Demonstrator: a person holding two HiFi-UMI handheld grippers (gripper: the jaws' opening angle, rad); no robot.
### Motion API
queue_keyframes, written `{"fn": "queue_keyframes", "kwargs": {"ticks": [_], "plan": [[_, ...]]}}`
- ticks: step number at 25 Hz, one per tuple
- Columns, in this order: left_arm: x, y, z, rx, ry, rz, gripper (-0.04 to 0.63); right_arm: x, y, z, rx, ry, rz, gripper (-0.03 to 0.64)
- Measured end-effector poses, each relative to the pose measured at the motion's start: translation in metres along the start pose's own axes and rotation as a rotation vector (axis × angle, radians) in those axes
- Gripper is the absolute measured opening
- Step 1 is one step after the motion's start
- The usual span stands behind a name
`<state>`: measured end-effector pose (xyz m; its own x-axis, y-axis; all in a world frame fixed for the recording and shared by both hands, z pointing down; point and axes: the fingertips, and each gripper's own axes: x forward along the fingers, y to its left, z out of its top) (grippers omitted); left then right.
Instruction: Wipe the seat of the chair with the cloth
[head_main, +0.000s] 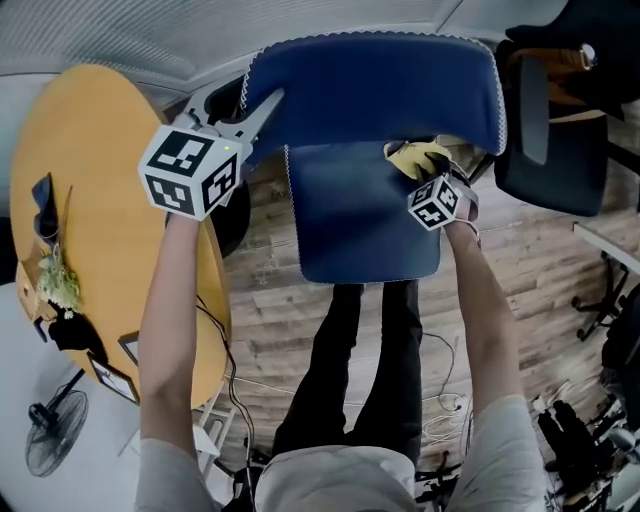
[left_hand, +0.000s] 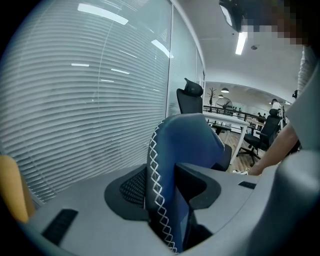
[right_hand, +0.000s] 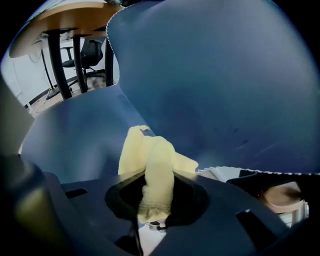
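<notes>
The blue chair has white cross-stitching. Its seat (head_main: 360, 215) is in front of me and its backrest (head_main: 380, 85) is beyond. My left gripper (head_main: 265, 110) is shut on the backrest's left edge. In the left gripper view that stitched edge (left_hand: 175, 165) stands between the jaws of the left gripper (left_hand: 167, 195), and both touch it. My right gripper (head_main: 430, 170) is at the seat's far right corner, shut on a yellow cloth (head_main: 418, 157). In the right gripper view the cloth (right_hand: 155, 170) bulges out of the right gripper (right_hand: 155, 200) just above the seat (right_hand: 75, 135), close to the backrest (right_hand: 210, 75).
A round wooden table (head_main: 90, 200) stands close on the left with small items on it. A black office chair (head_main: 550, 140) is at the right. My legs (head_main: 370, 370) stand in front of the seat on a wooden floor with cables. A fan (head_main: 55, 430) is at bottom left.
</notes>
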<state>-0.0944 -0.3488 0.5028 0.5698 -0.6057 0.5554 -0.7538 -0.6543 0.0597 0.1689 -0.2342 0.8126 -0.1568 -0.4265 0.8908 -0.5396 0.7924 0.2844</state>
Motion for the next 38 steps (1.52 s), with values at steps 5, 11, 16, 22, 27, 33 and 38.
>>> {"fn": "queue_keyframes", "kwargs": {"ticks": [5,11,16,22,27,33,38], "plan": [[0.003,0.000,0.002,-0.017,-0.002,0.029,0.184,0.003,0.003,-0.005,-0.020,0.040,-0.024,0.086],[0.002,0.002,0.001,-0.025,0.011,0.043,0.184,0.000,0.012,-0.008,0.014,0.045,0.004,0.084],[0.003,0.001,0.001,-0.031,0.018,0.042,0.186,-0.004,0.017,-0.015,0.018,0.046,-0.006,0.084],[0.004,0.002,0.001,-0.032,0.024,0.033,0.186,-0.010,0.026,-0.022,0.060,0.053,0.006,0.084],[0.003,0.002,-0.001,-0.034,0.022,0.040,0.186,-0.019,0.041,-0.036,0.071,0.048,-0.014,0.084],[0.003,0.002,0.000,-0.028,0.017,0.044,0.187,-0.029,0.055,-0.049,0.117,0.049,-0.028,0.084],[0.002,0.002,0.000,-0.020,0.010,0.038,0.187,-0.039,0.070,-0.062,0.139,0.075,-0.012,0.084]]}}
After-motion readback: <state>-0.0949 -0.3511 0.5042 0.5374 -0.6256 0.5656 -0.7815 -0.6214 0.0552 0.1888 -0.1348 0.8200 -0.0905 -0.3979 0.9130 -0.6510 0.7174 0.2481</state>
